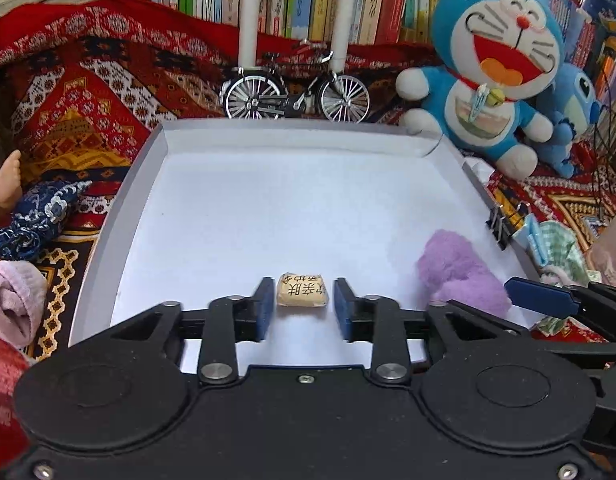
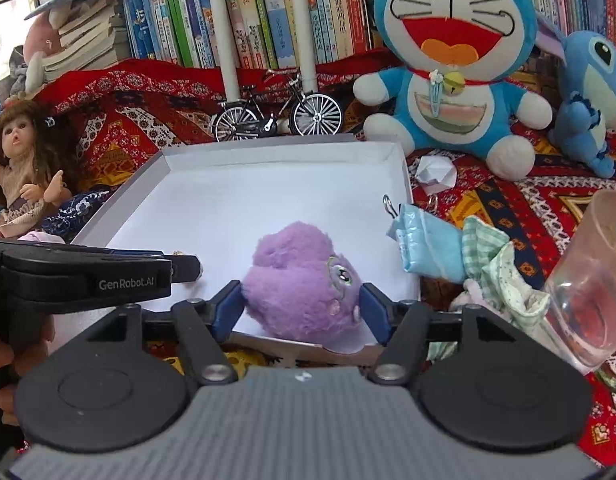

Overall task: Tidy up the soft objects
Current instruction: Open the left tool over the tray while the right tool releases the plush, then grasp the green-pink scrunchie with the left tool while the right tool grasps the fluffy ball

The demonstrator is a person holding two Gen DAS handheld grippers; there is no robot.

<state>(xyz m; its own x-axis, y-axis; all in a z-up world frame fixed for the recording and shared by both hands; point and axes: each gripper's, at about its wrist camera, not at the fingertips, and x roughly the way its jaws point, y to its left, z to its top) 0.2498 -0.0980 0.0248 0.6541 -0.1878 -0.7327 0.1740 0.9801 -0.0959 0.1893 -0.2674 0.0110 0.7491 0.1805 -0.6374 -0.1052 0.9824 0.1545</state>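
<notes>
A white shallow tray [image 1: 244, 208] lies on the patterned red cloth; it also shows in the right wrist view [image 2: 244, 196]. My left gripper [image 1: 302, 304] is open, its blue pads on either side of a small beige sachet with printed characters [image 1: 302, 290] resting on the tray, with gaps on both sides. My right gripper [image 2: 302, 306] has its pads against both sides of a purple fluffy plush [image 2: 304, 280] at the tray's near right corner. The plush also shows in the left wrist view [image 1: 459, 270].
A Doraemon plush [image 2: 447, 60], a blue Stitch plush [image 2: 591, 96] and a model bicycle [image 1: 296, 94] stand behind the tray. A doll [image 2: 24, 168] sits left. Blue and green cloths [image 2: 467, 252], a binder clip [image 1: 501, 222] and a clear cup [image 2: 591, 284] lie right. A pink sock [image 1: 16, 300] lies left.
</notes>
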